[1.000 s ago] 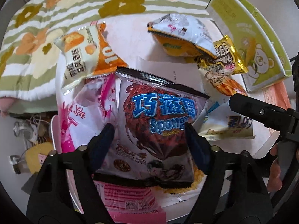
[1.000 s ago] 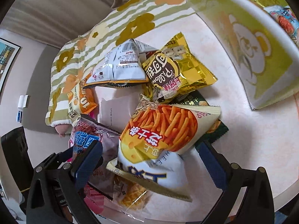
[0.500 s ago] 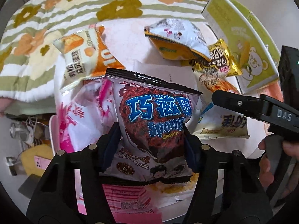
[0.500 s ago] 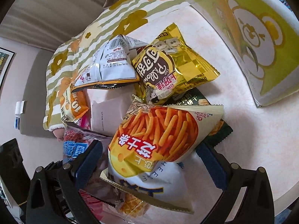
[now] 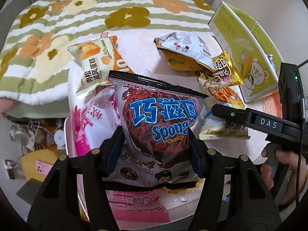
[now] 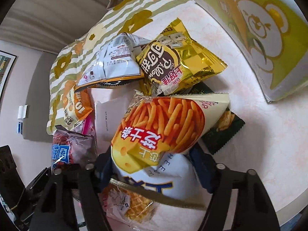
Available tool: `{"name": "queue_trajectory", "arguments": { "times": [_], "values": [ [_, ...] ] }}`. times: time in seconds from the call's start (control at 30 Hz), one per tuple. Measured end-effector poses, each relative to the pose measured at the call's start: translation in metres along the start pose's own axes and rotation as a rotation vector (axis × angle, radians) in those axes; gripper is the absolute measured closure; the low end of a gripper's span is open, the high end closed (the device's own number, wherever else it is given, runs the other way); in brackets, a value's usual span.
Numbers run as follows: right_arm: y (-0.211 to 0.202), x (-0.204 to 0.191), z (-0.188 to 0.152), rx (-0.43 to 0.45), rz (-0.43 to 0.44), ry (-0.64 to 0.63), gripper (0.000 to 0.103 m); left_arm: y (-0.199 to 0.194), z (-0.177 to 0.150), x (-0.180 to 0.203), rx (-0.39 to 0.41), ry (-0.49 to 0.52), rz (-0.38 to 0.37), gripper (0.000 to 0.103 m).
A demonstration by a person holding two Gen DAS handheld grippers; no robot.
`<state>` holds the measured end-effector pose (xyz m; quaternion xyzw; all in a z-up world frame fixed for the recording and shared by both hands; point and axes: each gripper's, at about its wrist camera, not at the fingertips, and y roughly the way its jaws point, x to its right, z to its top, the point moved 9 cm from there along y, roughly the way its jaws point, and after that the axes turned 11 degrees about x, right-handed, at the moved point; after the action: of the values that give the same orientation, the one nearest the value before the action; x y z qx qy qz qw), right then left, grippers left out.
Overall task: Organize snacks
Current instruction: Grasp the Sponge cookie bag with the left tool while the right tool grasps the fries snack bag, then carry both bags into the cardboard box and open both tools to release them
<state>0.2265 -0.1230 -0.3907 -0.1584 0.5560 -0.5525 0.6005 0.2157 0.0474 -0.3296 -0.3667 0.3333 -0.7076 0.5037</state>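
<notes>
My left gripper (image 5: 156, 146) is shut on a brown chocolate Sponge Crunch bag (image 5: 159, 127) and holds it upright above the pile. My right gripper (image 6: 152, 165) is shut on a cheese-stick bag (image 6: 159, 127) printed with orange sticks; that gripper also shows in the left wrist view (image 5: 250, 118). Loose snacks lie on the pale round table (image 6: 259, 134): a gold bag (image 6: 179, 65), a white-and-orange bag (image 6: 113, 63), a cake bag (image 5: 94, 59), a pink-and-white bag (image 5: 92, 123), a dark green bag (image 6: 223, 132) and a waffle pack (image 6: 130, 206).
A green bear-printed box (image 6: 259, 28) stands open at the table's far right; it also shows in the left wrist view (image 5: 248, 52). A flower-striped blanket (image 5: 77, 15) lies beyond the table. A white paper (image 6: 109, 115) lies among the bags.
Both grippers have closed from open onto their bags. The chocolate bag now stands higher, lifted off the pile. The cheese-stick bag is squeezed and raised a little.
</notes>
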Motion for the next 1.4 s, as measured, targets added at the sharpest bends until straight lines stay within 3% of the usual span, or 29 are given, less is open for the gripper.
{"name": "queue_trajectory", "arguments": {
  "times": [0.43, 0.67, 1.0, 1.27, 1.4],
  "values": [
    [-0.067, -0.018, -0.002, 0.114, 0.056, -0.046, 0.040, -0.053, 0.009, 0.005, 0.094, -0.002, -0.019, 0.045],
    [-0.123, -0.030, 0.024, 0.221, 0.070, -0.109, 0.040, -0.083, 0.043, 0.028, 0.172, 0.025, -0.051, 0.045],
    [-0.177, 0.002, 0.103, 0.333, 0.086, -0.178, 0.040, -0.085, 0.103, 0.093, 0.241, 0.043, -0.072, 0.045],
    [-0.197, 0.049, 0.179, 0.354, 0.098, -0.280, 0.040, -0.057, 0.164, 0.185, 0.299, 0.026, -0.089, 0.045],
    [-0.200, 0.071, 0.211, 0.344, 0.104, -0.304, 0.041, -0.032, 0.188, 0.228, 0.289, 0.010, -0.099, 0.045]
  ]
}}
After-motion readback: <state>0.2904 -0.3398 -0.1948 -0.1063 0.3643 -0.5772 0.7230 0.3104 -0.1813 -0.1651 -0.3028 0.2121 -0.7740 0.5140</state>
